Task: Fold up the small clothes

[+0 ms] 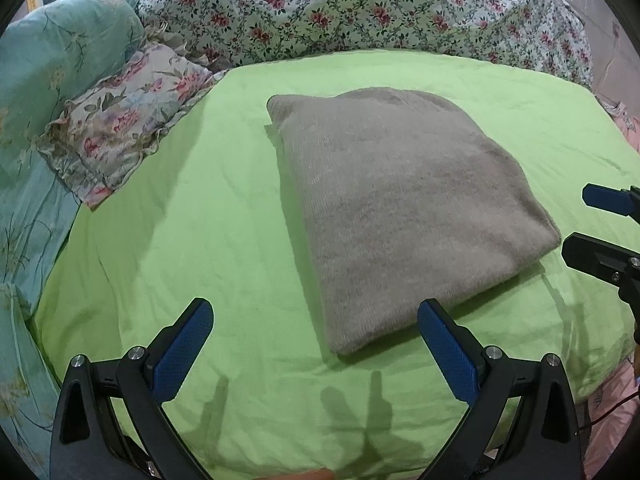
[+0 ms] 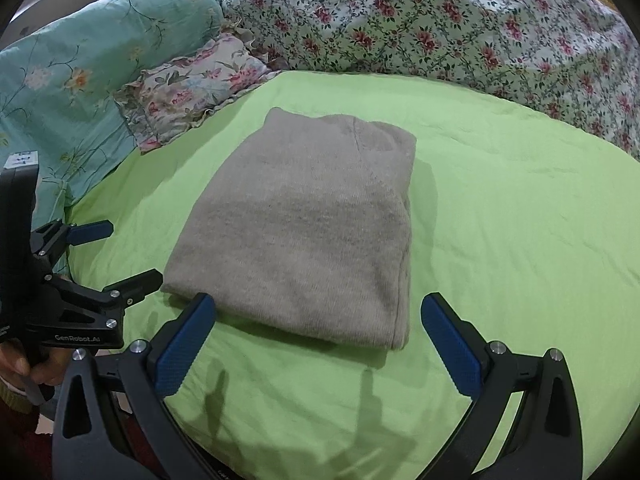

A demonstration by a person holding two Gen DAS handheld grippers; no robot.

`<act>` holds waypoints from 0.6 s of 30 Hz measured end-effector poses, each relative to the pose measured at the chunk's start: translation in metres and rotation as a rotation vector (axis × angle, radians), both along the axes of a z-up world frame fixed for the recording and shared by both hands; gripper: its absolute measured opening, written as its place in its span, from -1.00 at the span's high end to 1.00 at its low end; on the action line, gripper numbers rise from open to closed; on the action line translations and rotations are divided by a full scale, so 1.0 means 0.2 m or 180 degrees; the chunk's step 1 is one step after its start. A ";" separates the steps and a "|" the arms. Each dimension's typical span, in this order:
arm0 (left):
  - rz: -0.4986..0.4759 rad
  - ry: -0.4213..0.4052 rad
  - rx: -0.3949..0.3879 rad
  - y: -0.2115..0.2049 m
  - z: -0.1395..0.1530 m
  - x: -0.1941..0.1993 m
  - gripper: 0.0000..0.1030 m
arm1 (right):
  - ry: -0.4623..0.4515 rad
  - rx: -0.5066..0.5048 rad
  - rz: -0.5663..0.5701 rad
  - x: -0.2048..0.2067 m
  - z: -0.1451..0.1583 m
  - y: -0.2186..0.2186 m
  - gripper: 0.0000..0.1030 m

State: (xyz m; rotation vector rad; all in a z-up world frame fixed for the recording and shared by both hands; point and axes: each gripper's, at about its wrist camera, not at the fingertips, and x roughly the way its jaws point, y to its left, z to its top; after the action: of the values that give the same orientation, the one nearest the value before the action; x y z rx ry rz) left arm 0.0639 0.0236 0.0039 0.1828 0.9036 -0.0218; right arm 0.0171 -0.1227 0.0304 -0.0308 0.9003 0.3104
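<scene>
A grey knit garment [image 1: 404, 208] lies folded into a thick rectangle on the lime-green sheet [image 1: 208, 208]; it also shows in the right wrist view [image 2: 316, 232]. My left gripper [image 1: 314, 312] is open and empty, hovering just above the sheet at the garment's near-left corner. My right gripper [image 2: 318, 308] is open and empty at the garment's near edge. In the left wrist view the right gripper [image 1: 576, 220] enters from the right, beside the garment. In the right wrist view the left gripper [image 2: 124, 252] shows at the left, by the garment's corner.
A floral quilt [image 1: 360, 12] is heaped along the far side of the bed. A teal floral duvet [image 1: 52, 80] and a ruffled floral pillow [image 1: 120, 120] lie at the left. Pink bedding [image 1: 616, 392] shows at the right edge.
</scene>
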 end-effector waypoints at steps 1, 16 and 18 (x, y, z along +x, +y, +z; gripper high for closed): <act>-0.0004 0.0005 0.0013 0.00 0.00 0.01 -0.98 | 0.0008 -0.0014 0.0005 0.01 0.00 0.00 -0.99; 0.0008 0.0049 0.0046 0.02 -0.01 0.14 -0.98 | 0.0204 -0.0001 -0.0024 0.17 -0.07 0.02 -0.99; 0.0008 0.0049 0.0025 0.02 0.00 0.15 -0.98 | 0.0211 0.0013 -0.0026 0.19 -0.07 0.02 -0.99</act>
State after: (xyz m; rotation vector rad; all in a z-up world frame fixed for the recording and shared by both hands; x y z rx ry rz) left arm 0.0943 0.0286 0.0034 0.1888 0.9194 -0.0173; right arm 0.0543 -0.1193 0.0168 -0.0130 0.9652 0.3069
